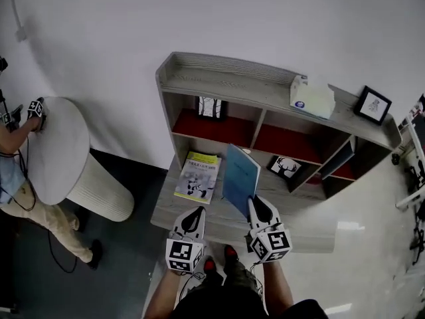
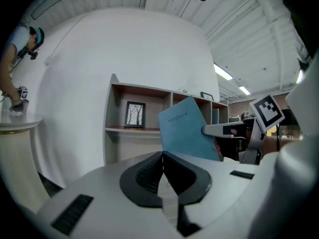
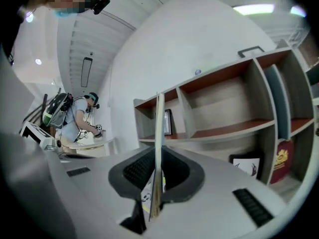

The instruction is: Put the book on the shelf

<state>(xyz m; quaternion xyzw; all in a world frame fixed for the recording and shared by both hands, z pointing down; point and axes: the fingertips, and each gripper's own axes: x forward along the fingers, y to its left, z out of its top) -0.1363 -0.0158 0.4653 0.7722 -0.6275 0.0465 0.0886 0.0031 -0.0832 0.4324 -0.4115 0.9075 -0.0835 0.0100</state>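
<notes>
My right gripper [image 1: 257, 210] is clenched on the lower edge of the blue book [image 1: 240, 176]. It holds the book upright at the centre of the head view, in front of the shelf [image 1: 219, 78]. My left gripper [image 1: 195, 215], just left of it, is closed on nothing.
</notes>
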